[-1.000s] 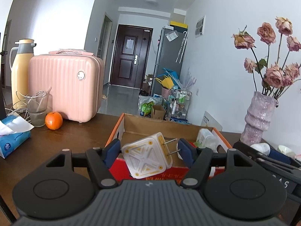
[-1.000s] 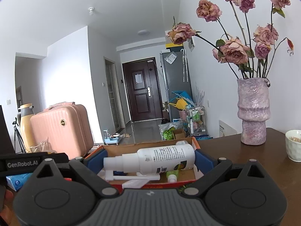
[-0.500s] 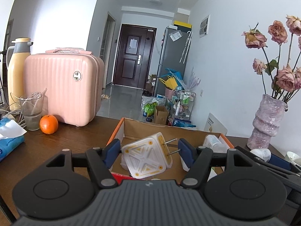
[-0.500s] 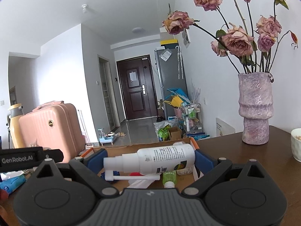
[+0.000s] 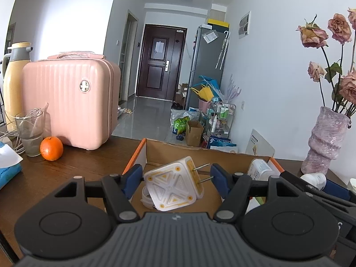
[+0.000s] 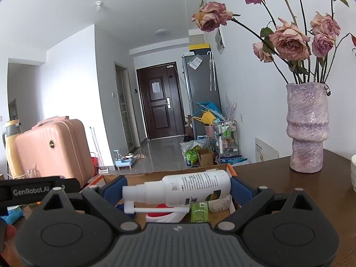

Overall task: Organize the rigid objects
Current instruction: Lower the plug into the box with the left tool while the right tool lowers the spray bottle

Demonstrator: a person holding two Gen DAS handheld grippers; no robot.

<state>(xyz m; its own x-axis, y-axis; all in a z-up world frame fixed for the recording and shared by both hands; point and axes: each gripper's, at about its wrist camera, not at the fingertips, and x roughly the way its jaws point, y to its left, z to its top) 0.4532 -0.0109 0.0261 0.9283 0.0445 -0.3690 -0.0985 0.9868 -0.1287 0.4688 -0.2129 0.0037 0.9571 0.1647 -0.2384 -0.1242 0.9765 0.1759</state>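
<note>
Left gripper is pinching a white plug adapter, tilted, over the open cardboard box. Right gripper is clamped on a white spray bottle lying sideways, above the box's right end.

plug white, yellow triangles | bottle white | case pink, ribbed | box rim seemingly orange

Orange before suitcase, left of box.

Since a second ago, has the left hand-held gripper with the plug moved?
Yes. The left hand-held gripper has advanced over the cardboard box, whose red front edge has dropped from view.
</note>
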